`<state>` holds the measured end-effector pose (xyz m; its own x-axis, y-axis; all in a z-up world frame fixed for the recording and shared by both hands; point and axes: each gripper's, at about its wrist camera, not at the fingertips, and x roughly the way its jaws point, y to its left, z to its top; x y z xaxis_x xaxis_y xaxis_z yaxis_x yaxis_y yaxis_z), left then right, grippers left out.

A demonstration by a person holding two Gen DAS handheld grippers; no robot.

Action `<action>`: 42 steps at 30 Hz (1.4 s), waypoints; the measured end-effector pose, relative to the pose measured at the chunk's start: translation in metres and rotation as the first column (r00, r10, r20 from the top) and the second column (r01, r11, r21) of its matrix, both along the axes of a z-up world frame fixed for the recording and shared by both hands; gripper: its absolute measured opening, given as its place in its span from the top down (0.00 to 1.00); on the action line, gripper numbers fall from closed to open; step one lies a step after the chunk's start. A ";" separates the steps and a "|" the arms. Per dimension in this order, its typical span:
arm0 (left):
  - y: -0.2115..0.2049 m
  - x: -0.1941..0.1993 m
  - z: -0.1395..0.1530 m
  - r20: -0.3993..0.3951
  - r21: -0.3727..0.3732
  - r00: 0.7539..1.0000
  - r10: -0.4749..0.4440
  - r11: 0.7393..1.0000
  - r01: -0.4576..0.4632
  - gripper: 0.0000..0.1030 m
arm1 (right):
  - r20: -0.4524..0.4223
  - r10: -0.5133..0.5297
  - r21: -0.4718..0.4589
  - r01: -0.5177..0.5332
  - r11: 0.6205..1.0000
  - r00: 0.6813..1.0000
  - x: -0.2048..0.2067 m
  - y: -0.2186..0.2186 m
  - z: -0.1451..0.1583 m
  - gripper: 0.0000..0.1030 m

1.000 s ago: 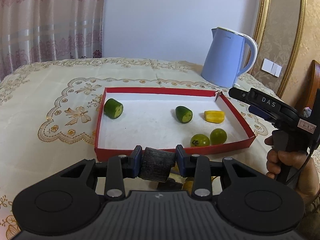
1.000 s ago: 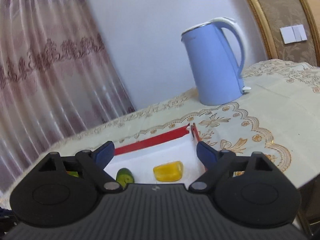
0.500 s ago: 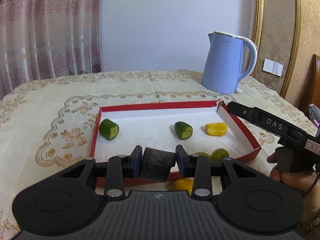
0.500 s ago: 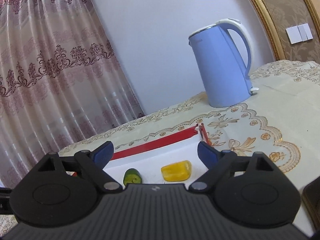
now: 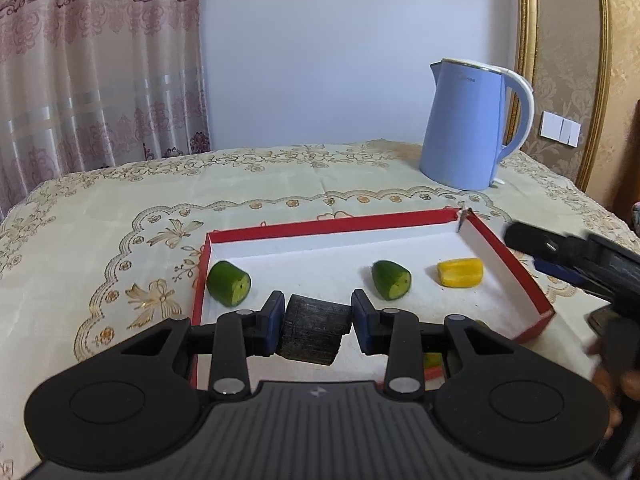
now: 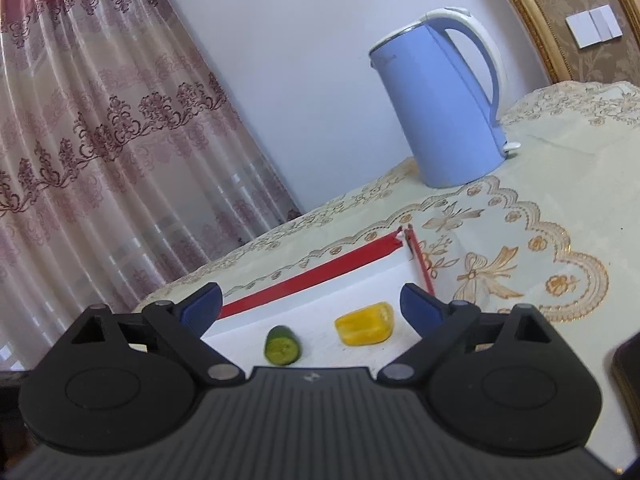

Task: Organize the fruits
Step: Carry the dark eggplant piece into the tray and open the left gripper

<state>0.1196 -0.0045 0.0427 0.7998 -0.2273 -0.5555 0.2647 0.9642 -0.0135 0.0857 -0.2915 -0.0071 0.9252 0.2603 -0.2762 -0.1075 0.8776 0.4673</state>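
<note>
My left gripper [image 5: 316, 320] is shut on a dark, rough cylindrical piece [image 5: 314, 334] and holds it above the near part of the red-rimmed white tray [image 5: 332, 226]. In the tray lie a green cucumber piece [image 5: 230, 283] at the left, another cucumber piece [image 5: 392, 280] in the middle and a yellow piece [image 5: 460, 273] at the right. My right gripper [image 6: 310, 306] is open and empty above the tray's right side [image 6: 418, 258]; the cucumber piece [image 6: 282, 346] and yellow piece [image 6: 366, 323] lie between its fingers. It shows at the right of the left wrist view [image 5: 560, 256].
A light blue electric kettle [image 5: 472, 128] stands on the embroidered tablecloth [image 5: 120, 216] behind the tray's far right corner; it also shows in the right wrist view [image 6: 444, 100]. Curtains [image 5: 80, 72] hang at the left. A dark flat object [image 6: 628, 364] lies at the right edge.
My left gripper has lifted and moved forward over the tray with the dark piece in it; the two round green fruits near the tray's front are now hidden. The right gripper has shifted slightly.
</note>
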 end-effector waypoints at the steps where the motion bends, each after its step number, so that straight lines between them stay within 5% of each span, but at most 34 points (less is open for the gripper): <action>1: 0.000 0.005 0.000 -0.003 0.002 1.000 0.005 1.000 -0.005 0.66 | 0.001 0.016 -0.017 -0.016 1.000 1.000 -0.003 0.003 0.002 0.08; 10: -0.011 0.037 -0.008 -0.016 0.046 1.000 -0.005 0.999 0.005 0.66 | 0.024 0.087 -0.145 -0.082 0.986 0.996 -0.034 0.018 0.017 0.08; 30: -0.039 0.106 -0.037 -0.051 0.136 0.998 0.038 0.990 -0.030 0.65 | -0.026 0.069 -0.157 -0.072 0.985 0.997 -0.043 0.017 0.013 0.06; 36: -0.036 0.106 -0.033 -0.048 0.134 0.997 0.054 0.990 -0.047 0.39 | -0.034 0.068 -0.170 -0.073 0.983 0.997 -0.045 0.020 0.012 0.06; 42: -0.016 0.079 -0.018 -0.012 0.091 0.995 0.097 0.991 -0.095 0.39 | -0.036 0.070 -0.199 -0.076 0.977 0.997 -0.048 0.026 0.015 0.05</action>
